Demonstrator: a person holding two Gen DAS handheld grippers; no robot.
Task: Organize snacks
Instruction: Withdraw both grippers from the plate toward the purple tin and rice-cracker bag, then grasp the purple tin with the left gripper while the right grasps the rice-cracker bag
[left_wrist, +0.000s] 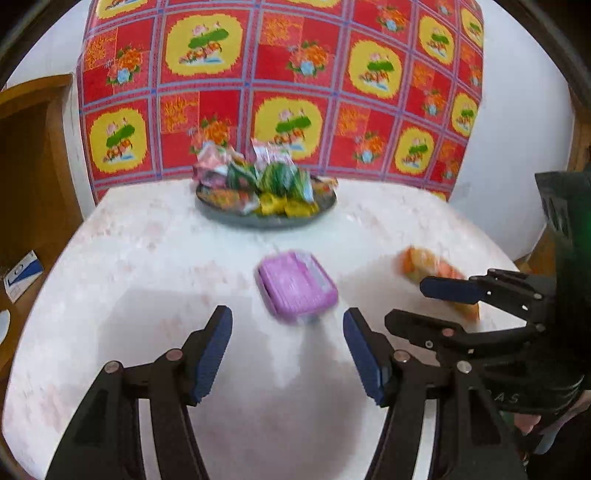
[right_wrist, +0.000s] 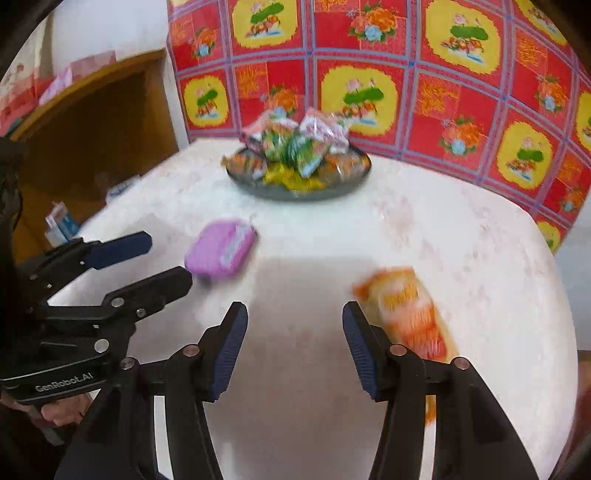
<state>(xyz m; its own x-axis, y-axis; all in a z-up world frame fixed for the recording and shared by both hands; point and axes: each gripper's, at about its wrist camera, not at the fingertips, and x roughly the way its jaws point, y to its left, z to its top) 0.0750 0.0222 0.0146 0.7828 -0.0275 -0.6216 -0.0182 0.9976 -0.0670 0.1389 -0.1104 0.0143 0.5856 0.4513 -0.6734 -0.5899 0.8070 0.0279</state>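
A dark round plate (left_wrist: 269, 220) (right_wrist: 295, 192) piled with several wrapped snacks stands at the far side of the white table. A purple snack pack (left_wrist: 297, 286) (right_wrist: 219, 253) lies on the table just ahead of my left gripper (left_wrist: 288, 350), which is open and empty. An orange snack packet (right_wrist: 410, 314) (left_wrist: 436, 273) lies by the right finger of my right gripper (right_wrist: 295, 347), which is open and empty. Each gripper shows in the other's view: the right one (left_wrist: 417, 306), the left one (right_wrist: 166, 258). Both views are blurred.
The white marble-look table (left_wrist: 147, 258) (right_wrist: 461, 240) stands against a red and yellow patterned cloth (left_wrist: 280, 81) (right_wrist: 388, 66) on the wall. A wooden shelf unit (left_wrist: 29, 166) (right_wrist: 92, 129) stands left of the table, with small boxes (right_wrist: 61, 221) on it.
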